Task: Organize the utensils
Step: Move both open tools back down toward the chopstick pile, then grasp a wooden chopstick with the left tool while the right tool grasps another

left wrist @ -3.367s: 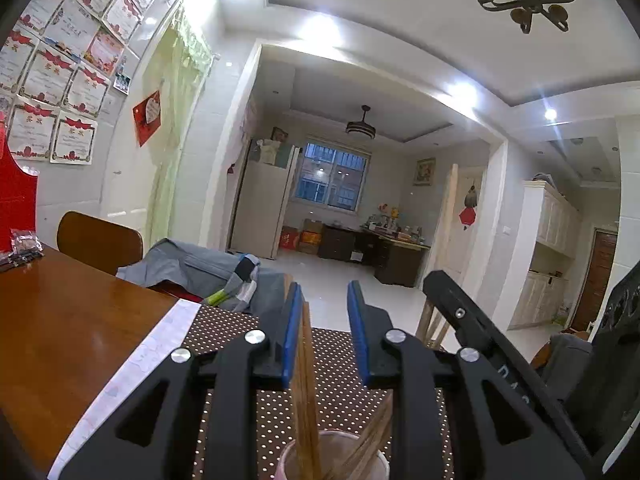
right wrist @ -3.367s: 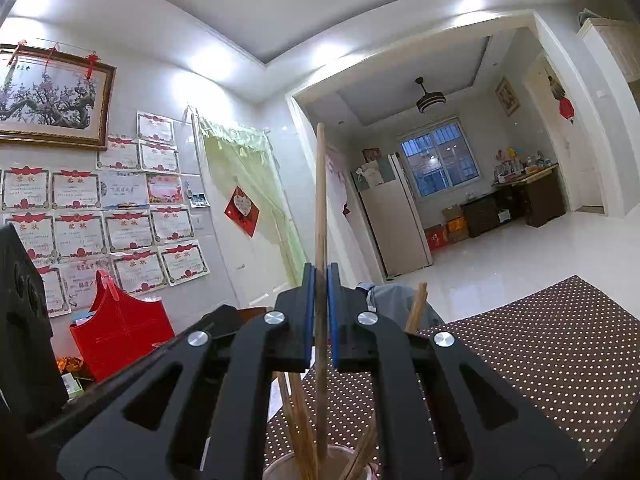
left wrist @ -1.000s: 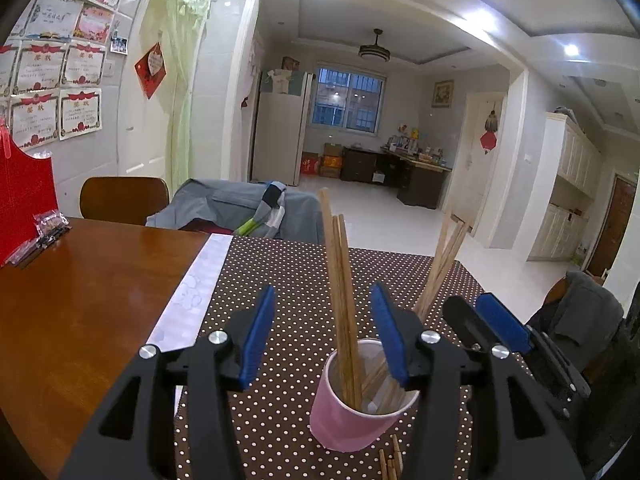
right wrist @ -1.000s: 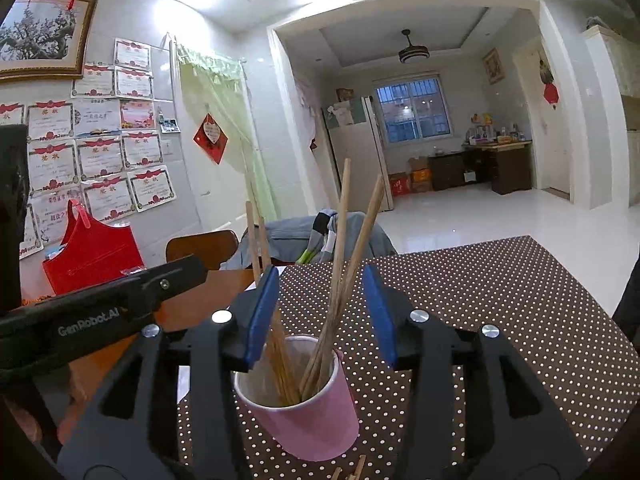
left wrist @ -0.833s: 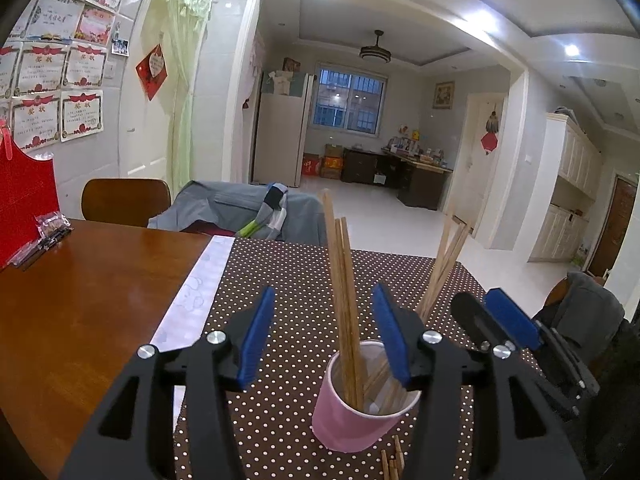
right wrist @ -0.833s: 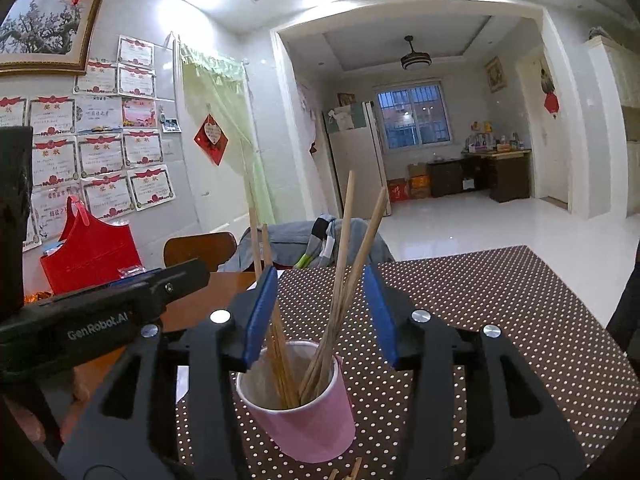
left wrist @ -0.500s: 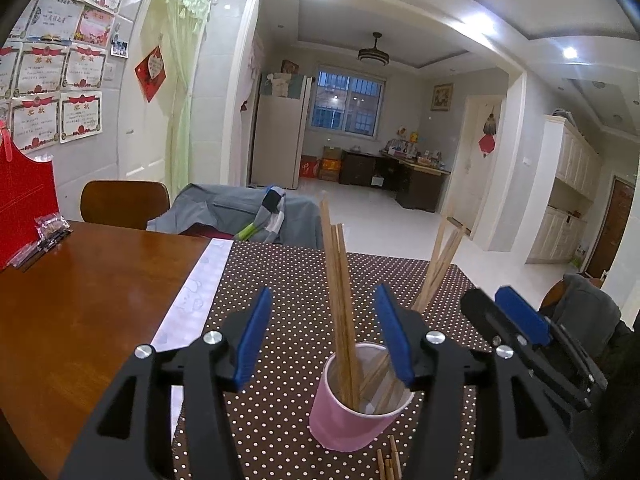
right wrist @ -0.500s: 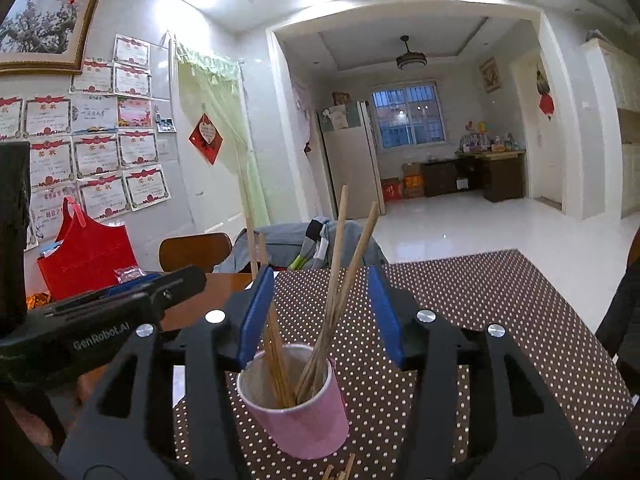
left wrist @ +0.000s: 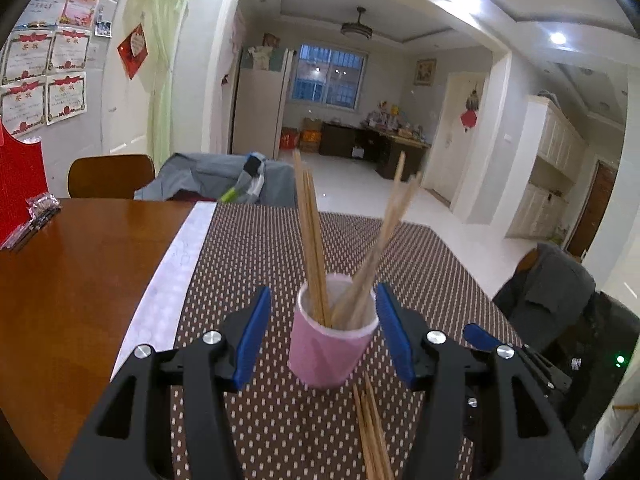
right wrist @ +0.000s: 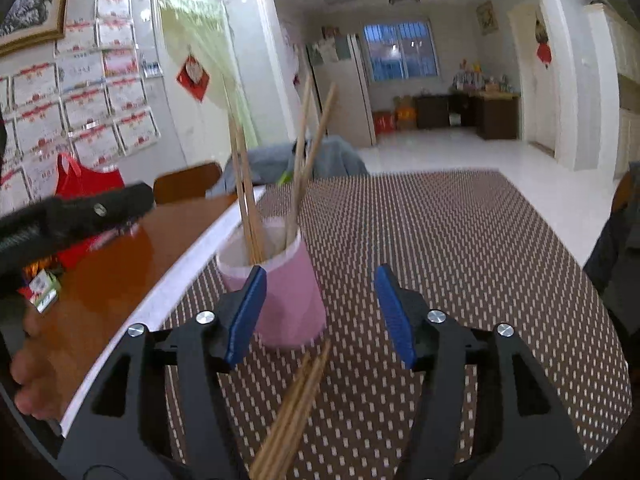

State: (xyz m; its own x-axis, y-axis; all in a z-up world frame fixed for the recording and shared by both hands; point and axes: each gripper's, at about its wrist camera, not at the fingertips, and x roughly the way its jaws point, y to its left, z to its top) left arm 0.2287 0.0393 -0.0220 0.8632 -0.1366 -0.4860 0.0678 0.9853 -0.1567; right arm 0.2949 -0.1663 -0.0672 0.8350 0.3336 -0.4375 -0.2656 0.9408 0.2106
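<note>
Under the left tool (left wrist: 322,334), loose wooden chopsticks (left wrist: 372,432) lie on the dotted surface (left wrist: 256,248). Just ahead, between its spread tips, a pink cup (left wrist: 326,354) holds more sticks. Both tools, right tool (right wrist: 320,316) too, just opened wider, gripping nothing.

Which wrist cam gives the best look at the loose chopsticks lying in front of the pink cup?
Right wrist: the loose chopsticks run as a long bundle from the pink cup toward the camera, in the gap between the open fingers. Left wrist shows only a short stretch below the cup, cut off at the frame's bottom edge.
</note>
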